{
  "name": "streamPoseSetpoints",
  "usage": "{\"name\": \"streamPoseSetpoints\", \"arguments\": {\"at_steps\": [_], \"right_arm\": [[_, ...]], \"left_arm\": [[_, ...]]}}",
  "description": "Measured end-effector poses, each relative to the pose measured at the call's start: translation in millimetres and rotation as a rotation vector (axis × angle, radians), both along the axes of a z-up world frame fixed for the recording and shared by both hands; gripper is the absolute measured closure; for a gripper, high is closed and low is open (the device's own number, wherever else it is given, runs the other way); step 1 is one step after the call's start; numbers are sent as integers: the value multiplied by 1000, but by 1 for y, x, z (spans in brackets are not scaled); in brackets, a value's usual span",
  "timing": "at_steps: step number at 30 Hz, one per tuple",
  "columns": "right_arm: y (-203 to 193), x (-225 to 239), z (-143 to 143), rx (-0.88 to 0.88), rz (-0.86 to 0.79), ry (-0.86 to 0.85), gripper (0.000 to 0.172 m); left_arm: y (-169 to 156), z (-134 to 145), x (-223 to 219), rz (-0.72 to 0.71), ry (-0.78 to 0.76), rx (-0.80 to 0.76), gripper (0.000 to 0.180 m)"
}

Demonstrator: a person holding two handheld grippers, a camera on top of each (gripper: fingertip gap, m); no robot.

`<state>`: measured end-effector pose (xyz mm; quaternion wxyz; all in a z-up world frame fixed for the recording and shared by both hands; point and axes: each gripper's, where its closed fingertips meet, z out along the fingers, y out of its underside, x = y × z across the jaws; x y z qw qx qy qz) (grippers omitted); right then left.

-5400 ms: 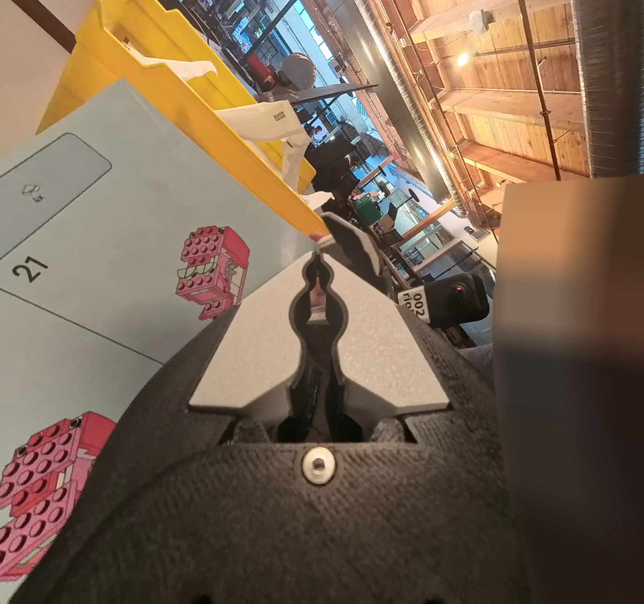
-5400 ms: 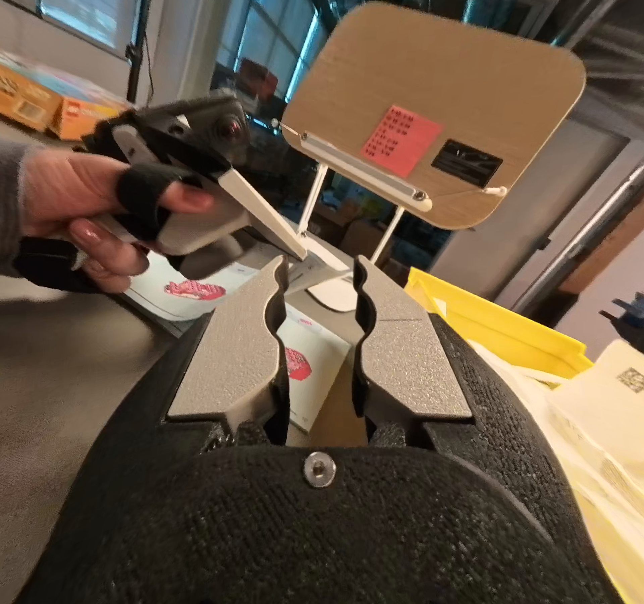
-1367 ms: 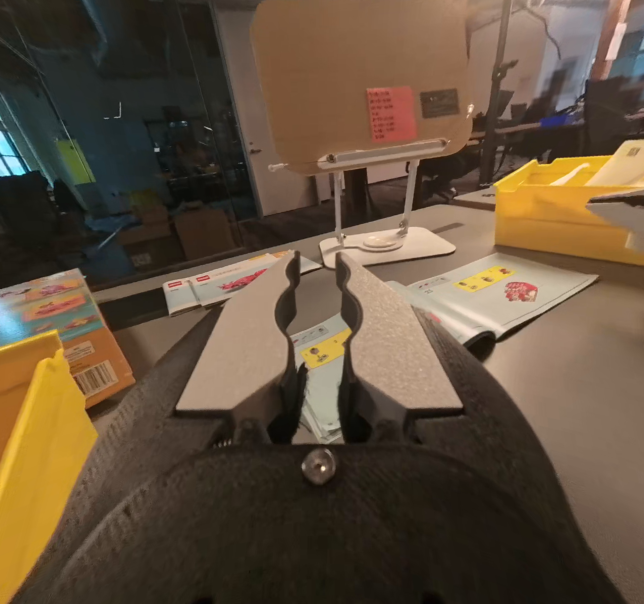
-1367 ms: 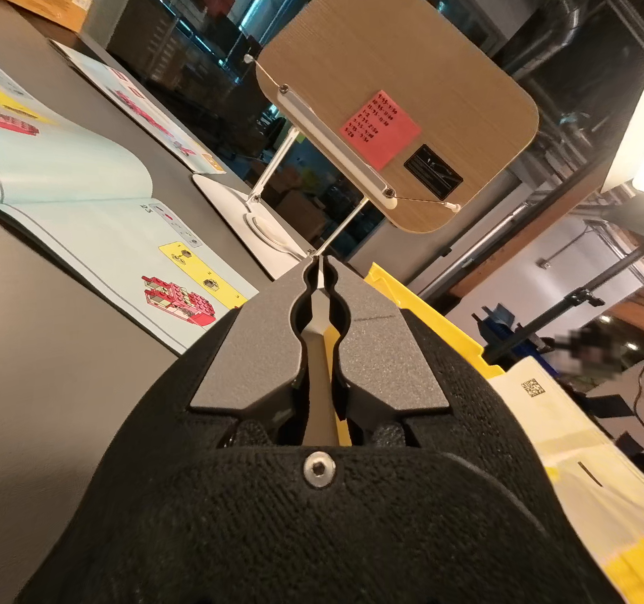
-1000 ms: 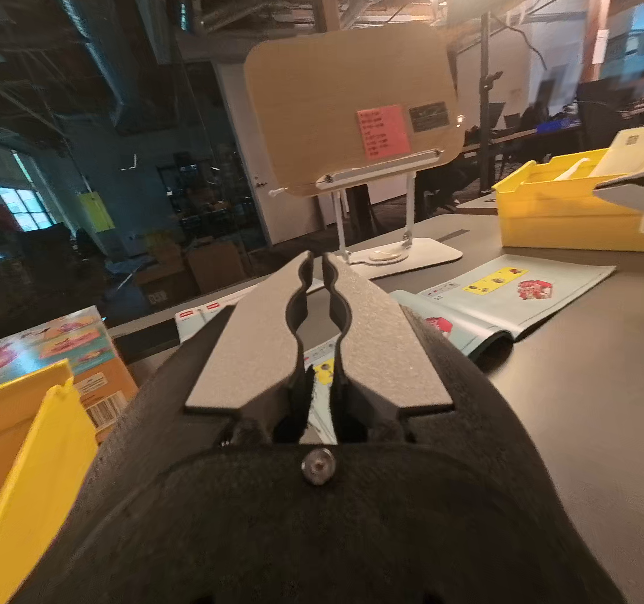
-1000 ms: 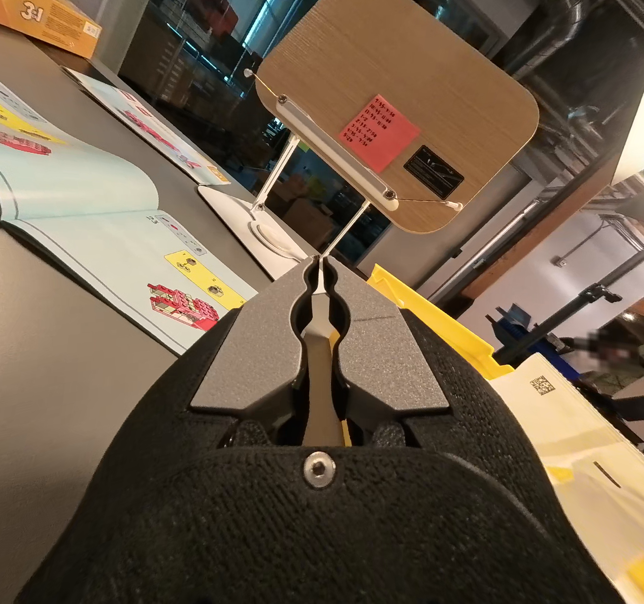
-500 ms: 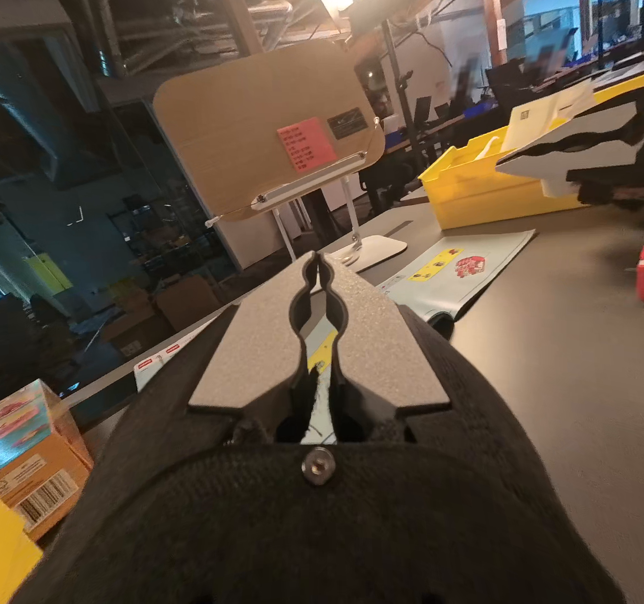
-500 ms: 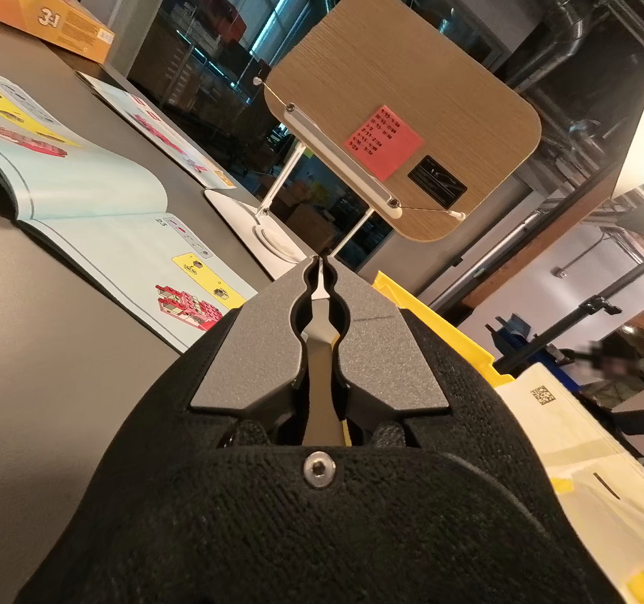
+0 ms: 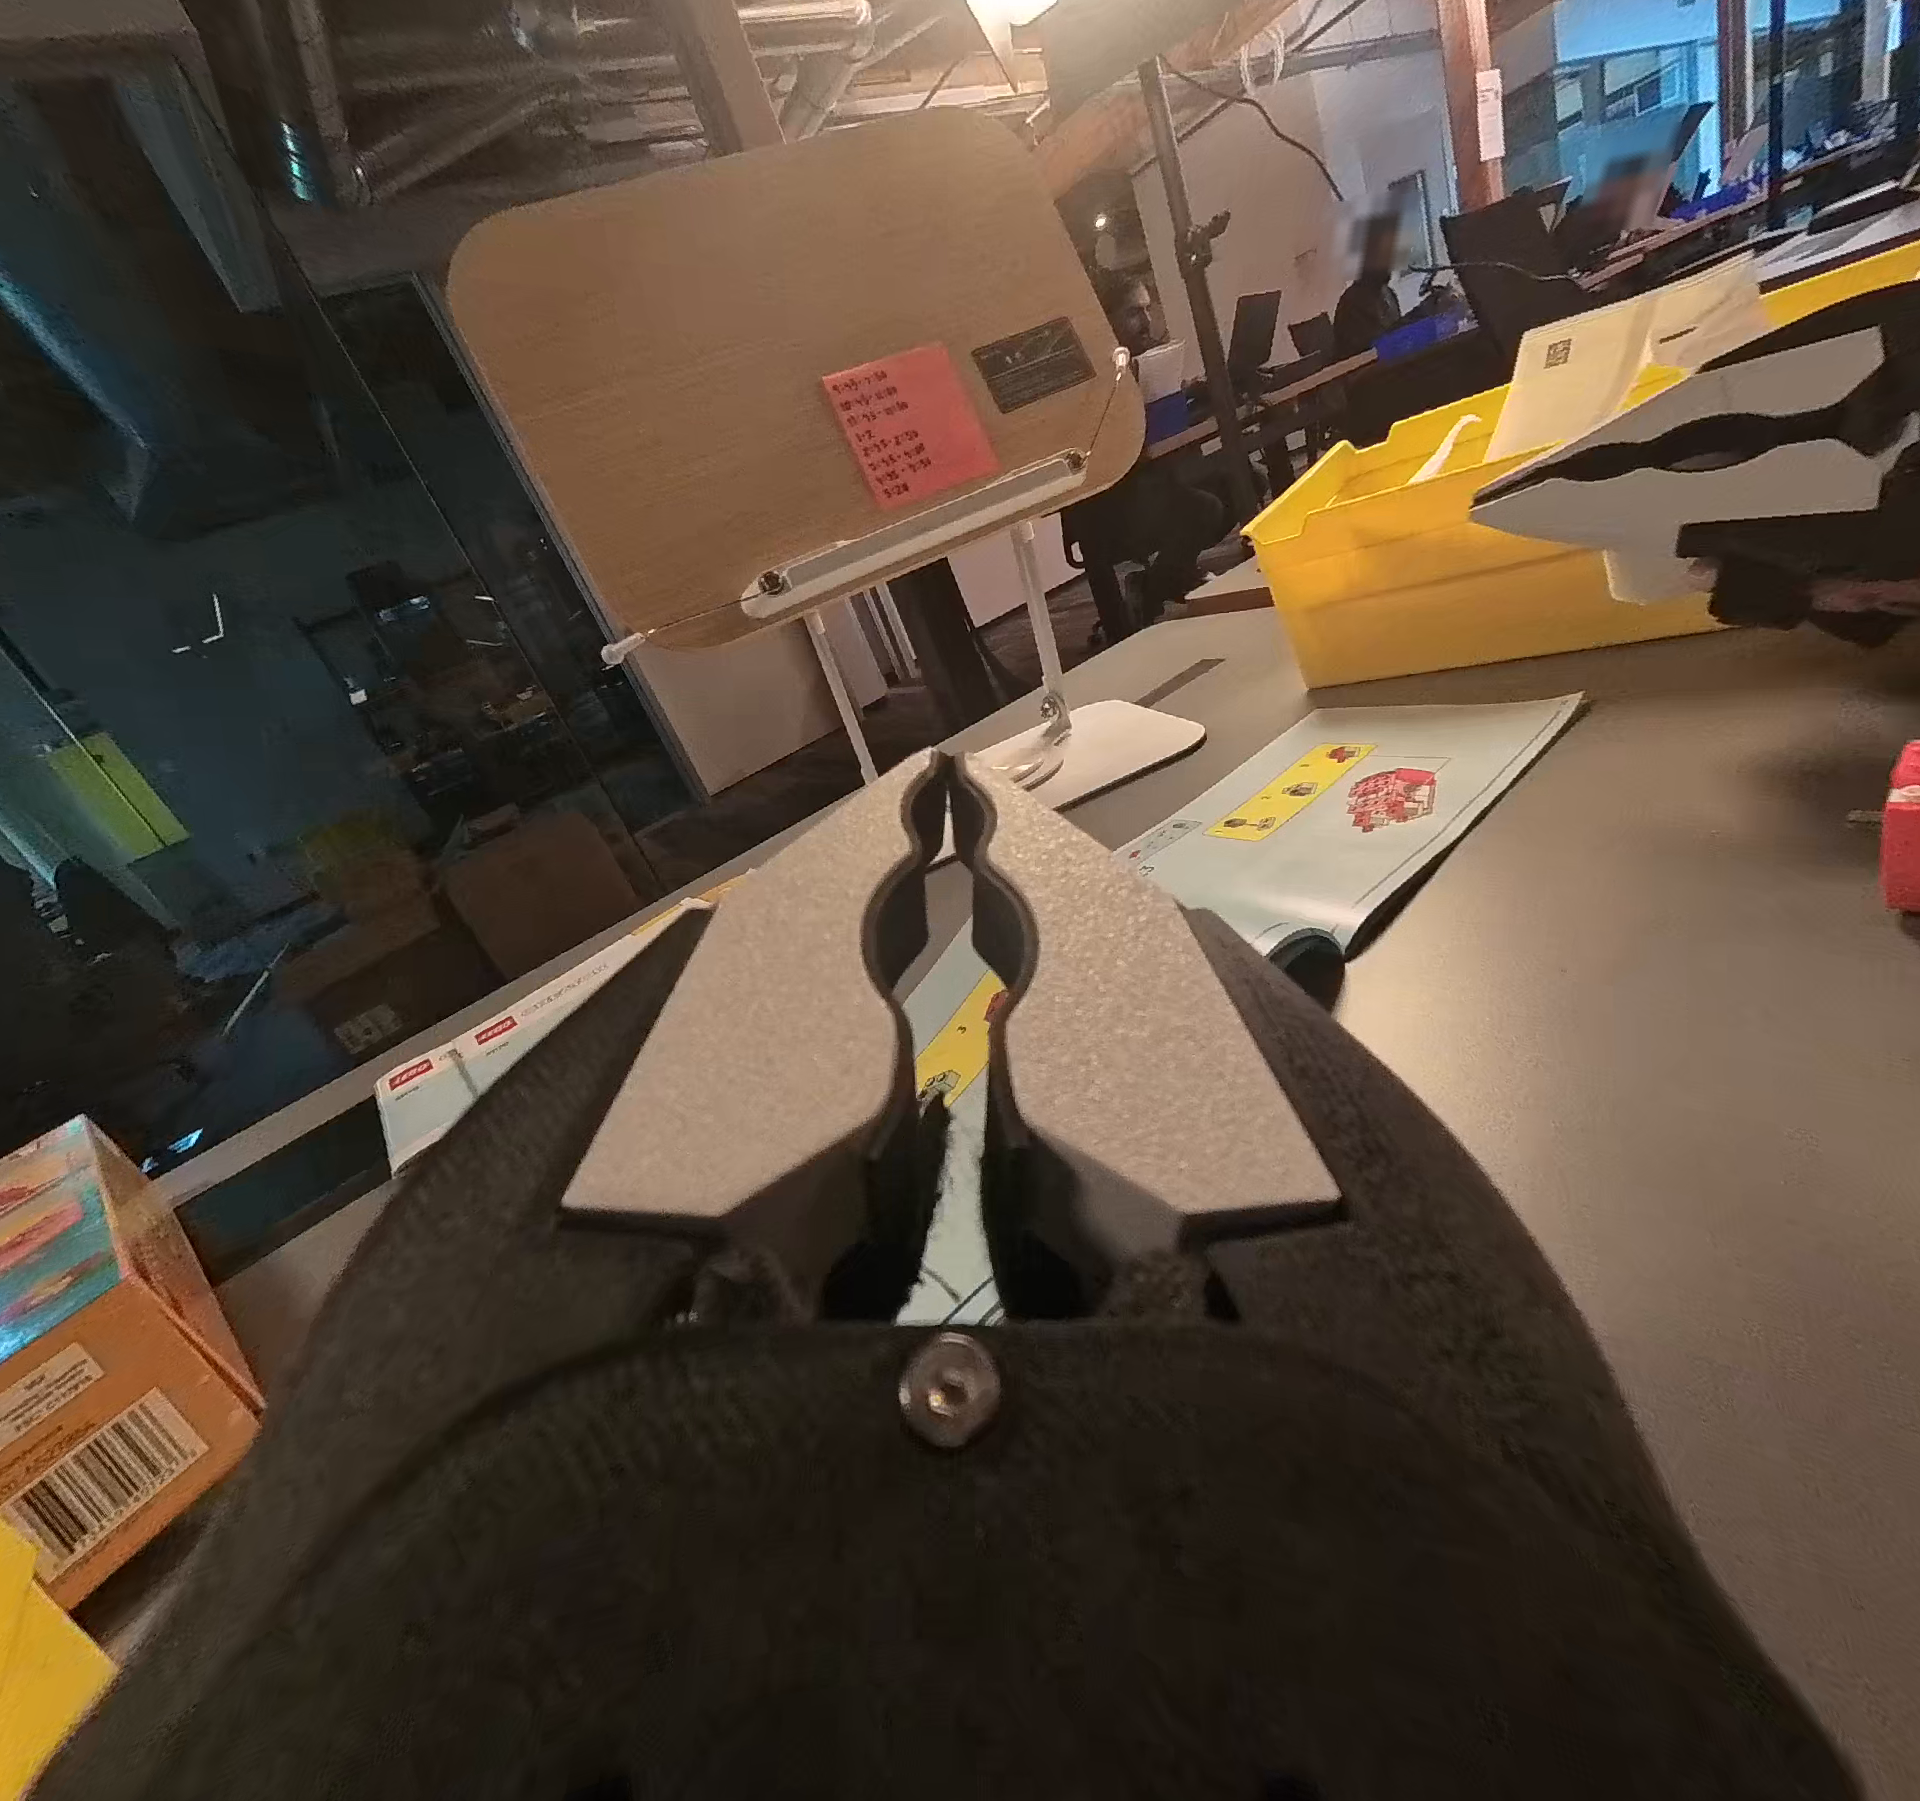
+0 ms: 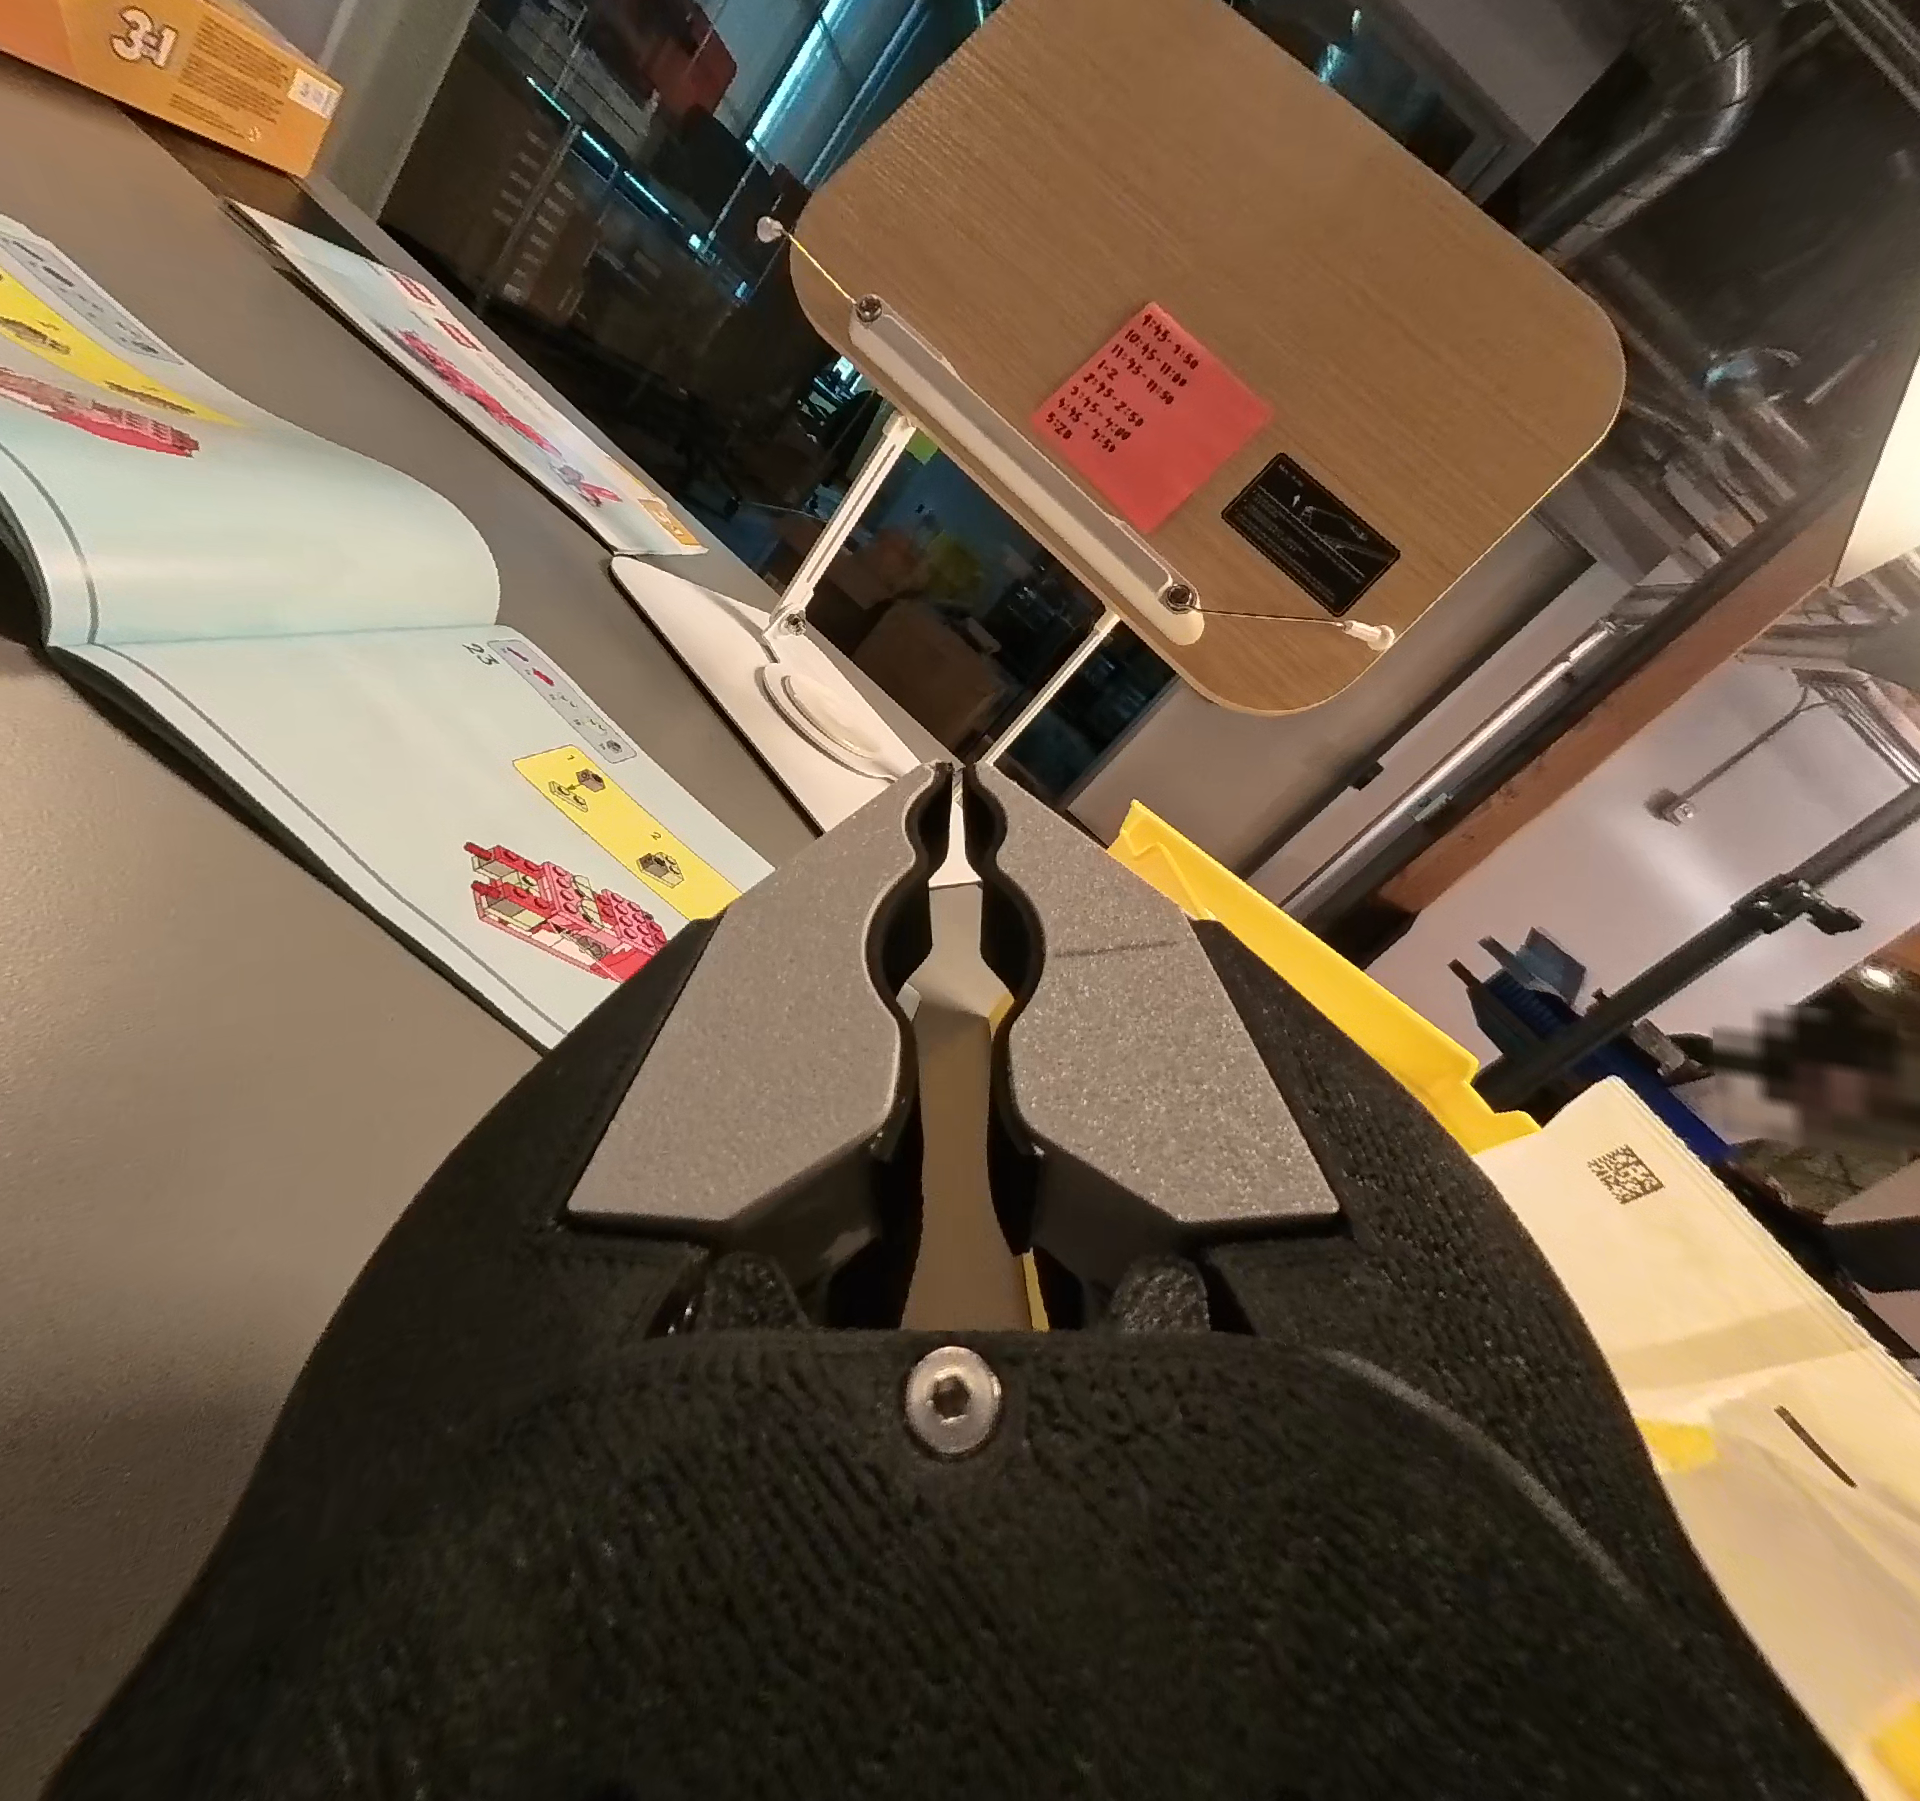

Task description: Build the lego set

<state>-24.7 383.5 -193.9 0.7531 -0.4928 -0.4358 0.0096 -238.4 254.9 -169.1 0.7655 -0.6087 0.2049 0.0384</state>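
My left gripper is shut with nothing between its pads; it hovers over the grey table, pointing at the white base of a wooden book stand. An open light-blue instruction booklet lies flat just right of it. My right gripper is also shut and empty, held above the table between the booklet and a yellow bin, aimed at the stand. It also shows in the left wrist view, shut, in front of the yellow bin.
A red brick model sits at the right edge of the table. An orange box and a closed booklet lie to the left. Cream paper bags fill the bin. A pink note sticks on the stand. Left tips to right tips: about 25 cm. From the right gripper's tips to the red brick model is close to 15 cm.
My left gripper let go of the booklet, which now lies on the table; its pads then came together on air as it turned right. My right gripper went from open to shut and barely moved since.
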Motion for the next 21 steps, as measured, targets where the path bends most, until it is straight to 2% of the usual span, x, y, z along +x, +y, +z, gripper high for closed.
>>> {"name": "streamPoseSetpoints", "arguments": {"at_steps": [4,7,11,13,16,18,20,21], "right_arm": [[1,0,0,-2,0,7,172],[8,3,-1,-34,-19,35,172],[12,9,0,-39,-45,56,172],[13,11,1,-32,-57,58,172],[12,12,2,-26,-57,61,172],[12,11,2,-27,-51,64,172],[11,10,3,-31,-41,73,172],[11,10,4,-33,-38,77,172]], "left_arm": [[0,-1,1,-7,0,-11,180],[-6,6,13,-17,75,6,180],[-34,43,48,-83,116,66,180],[-56,74,47,-48,39,66,180],[-100,109,14,65,-112,44,177],[-122,117,-32,191,-158,-40,174],[-137,106,-90,348,-206,-234,171],[-143,91,-115,403,-212,-381,180]]}}
